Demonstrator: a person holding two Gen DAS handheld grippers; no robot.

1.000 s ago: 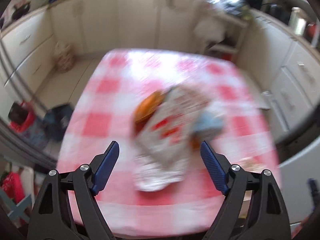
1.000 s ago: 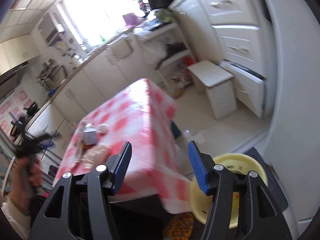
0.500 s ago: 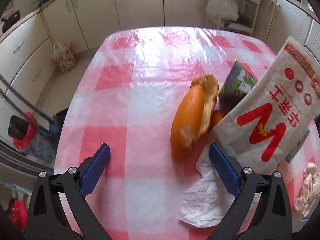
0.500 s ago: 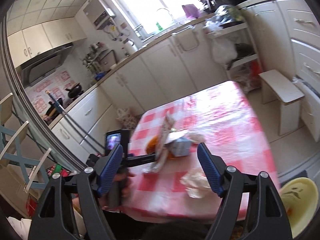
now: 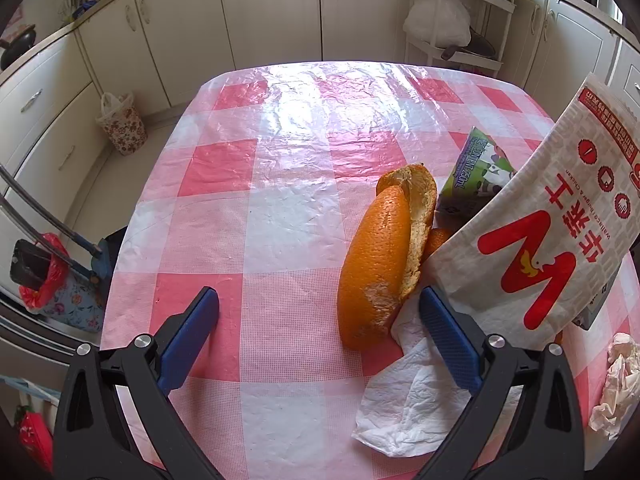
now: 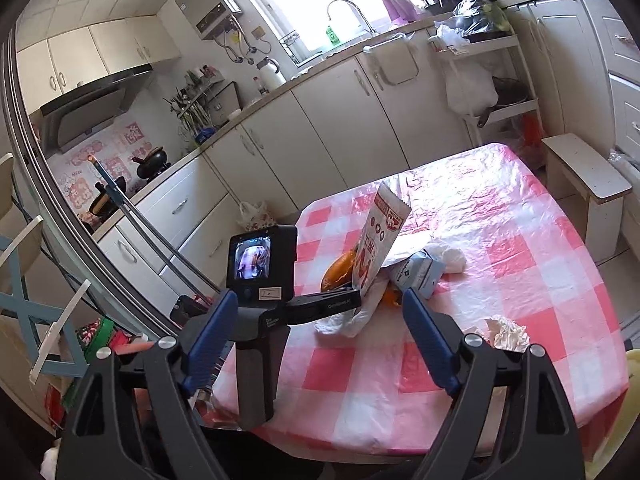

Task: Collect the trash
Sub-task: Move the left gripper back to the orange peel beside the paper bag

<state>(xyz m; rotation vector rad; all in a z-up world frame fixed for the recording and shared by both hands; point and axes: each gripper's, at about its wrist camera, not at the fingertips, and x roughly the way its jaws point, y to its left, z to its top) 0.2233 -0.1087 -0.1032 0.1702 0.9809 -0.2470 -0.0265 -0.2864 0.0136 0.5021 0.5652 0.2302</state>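
Trash lies on a pink-checked table (image 5: 280,216): a large orange peel (image 5: 380,256), a white paper food bag with a red M (image 5: 540,236) standing up, a small green carton (image 5: 476,176), a flat white napkin (image 5: 412,396) and a crumpled tissue (image 5: 616,384). My left gripper (image 5: 316,344) is open just above the table, its right finger beside the peel and over the napkin. My right gripper (image 6: 316,340) is open and empty, held back from the table's near edge; it sees the left gripper's body (image 6: 260,280), the bag (image 6: 380,236) and a pale blue carton (image 6: 420,272).
White kitchen cabinets (image 5: 180,28) run behind the table. A floral bag (image 5: 124,124) and a dustpan with red liner (image 5: 44,276) sit on the floor at left. A white stool (image 6: 588,188) stands right of the table. A yellow bin rim (image 6: 628,400) shows at lower right.
My left gripper has come down closer to the trash, the peel now near its right finger. My right gripper has swung from the floor and bin toward the table.
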